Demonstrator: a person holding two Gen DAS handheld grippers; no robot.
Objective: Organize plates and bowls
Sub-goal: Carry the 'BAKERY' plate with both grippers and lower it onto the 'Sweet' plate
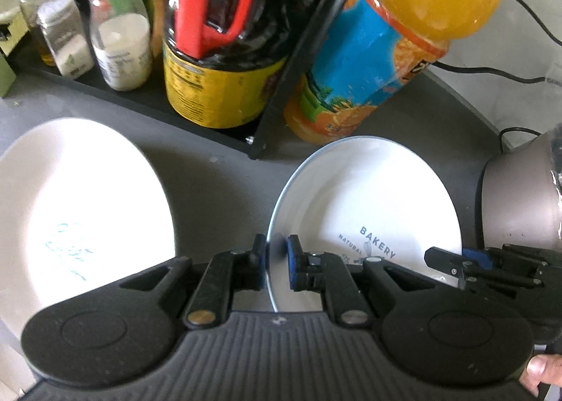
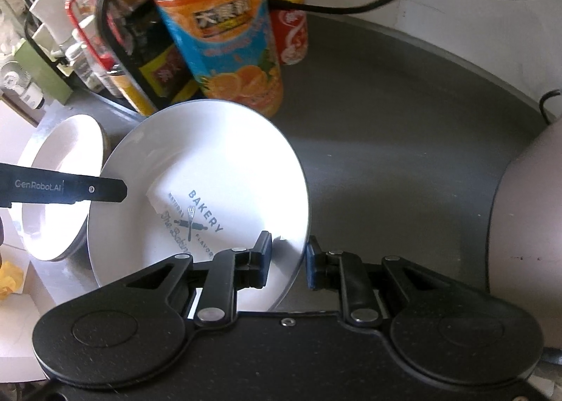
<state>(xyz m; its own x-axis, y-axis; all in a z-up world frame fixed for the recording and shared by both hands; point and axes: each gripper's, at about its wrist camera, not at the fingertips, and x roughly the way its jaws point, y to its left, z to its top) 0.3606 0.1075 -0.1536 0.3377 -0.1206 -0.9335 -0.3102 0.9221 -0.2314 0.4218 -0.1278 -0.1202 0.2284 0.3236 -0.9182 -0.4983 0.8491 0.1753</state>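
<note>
A white plate printed "BAKERY" point(image 1: 365, 197) point(image 2: 210, 169) is held tilted above the dark counter. My left gripper point(image 1: 277, 260) has its blue pads closed on the plate's left rim. My right gripper point(image 2: 288, 262) straddles the plate's right rim, its pads a little apart around the edge; it also shows in the left wrist view point(image 1: 456, 262). The left gripper's finger point(image 2: 70, 186) shows in the right wrist view. A second white plate with a teal print point(image 1: 80, 204) point(image 2: 59, 186) lies to the left on the counter.
A black rack point(image 1: 288, 60) behind holds a dark sauce bottle point(image 1: 224, 60) and several jars. An orange juice bottle point(image 1: 386, 42) point(image 2: 224, 32) and red can point(image 2: 288, 7) stand close behind the plate. A brown appliance point(image 1: 520, 197) point(image 2: 530, 218) sits at right, with cables.
</note>
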